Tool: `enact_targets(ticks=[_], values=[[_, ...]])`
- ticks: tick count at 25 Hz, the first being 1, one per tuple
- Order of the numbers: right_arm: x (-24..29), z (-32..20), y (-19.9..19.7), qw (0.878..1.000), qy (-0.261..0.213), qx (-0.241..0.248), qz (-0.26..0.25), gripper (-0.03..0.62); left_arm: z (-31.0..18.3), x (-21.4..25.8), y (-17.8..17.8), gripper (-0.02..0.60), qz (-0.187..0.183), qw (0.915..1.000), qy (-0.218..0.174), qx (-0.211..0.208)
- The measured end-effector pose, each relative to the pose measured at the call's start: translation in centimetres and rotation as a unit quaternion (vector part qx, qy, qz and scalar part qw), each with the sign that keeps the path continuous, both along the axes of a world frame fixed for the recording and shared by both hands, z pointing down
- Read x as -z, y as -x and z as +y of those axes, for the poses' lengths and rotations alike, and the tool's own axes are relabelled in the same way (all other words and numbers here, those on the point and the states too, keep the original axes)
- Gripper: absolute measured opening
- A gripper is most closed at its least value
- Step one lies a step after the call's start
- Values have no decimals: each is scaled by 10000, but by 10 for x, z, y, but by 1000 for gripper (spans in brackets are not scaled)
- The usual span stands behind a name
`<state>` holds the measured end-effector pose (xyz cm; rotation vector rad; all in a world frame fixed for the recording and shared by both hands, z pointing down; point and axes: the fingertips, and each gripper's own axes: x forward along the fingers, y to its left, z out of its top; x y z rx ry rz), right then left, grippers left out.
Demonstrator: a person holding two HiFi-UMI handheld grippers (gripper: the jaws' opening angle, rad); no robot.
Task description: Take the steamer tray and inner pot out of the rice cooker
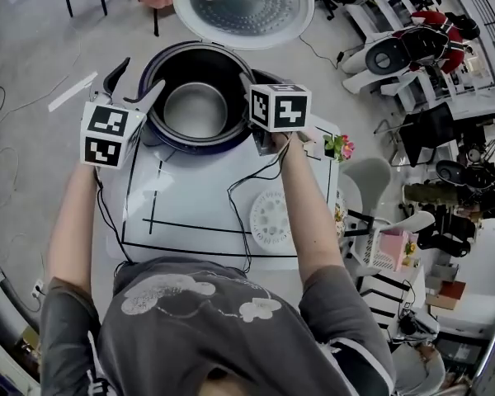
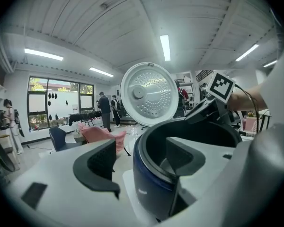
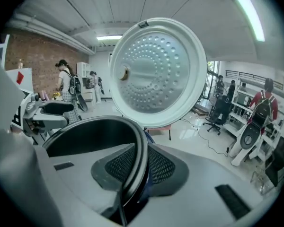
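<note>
The steamer tray (image 1: 271, 219) lay in front of the rice cooker (image 2: 151, 186); my right gripper (image 3: 135, 171) pinched the inner pot (image 3: 85, 136) rim, my left gripper (image 2: 142, 163), spread, straddled the cooker's opposite wall and needed closing before lifting

Nothing legible shows anywhere: the small pale mark on the blue wall of the rice cooker (image 2: 150, 181), lower centre of the left gripper view, is too blurred.

Rice cooker (image 2: 149, 183) shell navy blue, inner pot (image 1: 195, 110) black-rimmed with silver-grey bottom, lid (image 1: 243, 2) white with dimpled silver inner plate, steamer tray (image 1: 271, 219) white and perforated, counter (image 1: 190, 205) white with black line markings.
</note>
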<state>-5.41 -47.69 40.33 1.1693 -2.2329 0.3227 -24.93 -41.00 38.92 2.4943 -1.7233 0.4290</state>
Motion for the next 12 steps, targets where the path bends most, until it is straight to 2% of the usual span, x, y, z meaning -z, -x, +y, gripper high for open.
enact_targets(ticks=[3,6,10,12], values=[[11,1,5,9998,-123,81,-126,101,-14,-1,-4,334,-135,9996,144,-185],[19,4,5,9993,-212,143,-284,101,-31,-2,-18,333,-465,9970,304,-546],[27,8,3,9985,-279,194,-434,101,-56,-12,-37,327,-1097,9871,613,-994],[28,8,3,9983,-297,214,-463,101,-66,-18,-42,303,-1358,9807,823,-1143]])
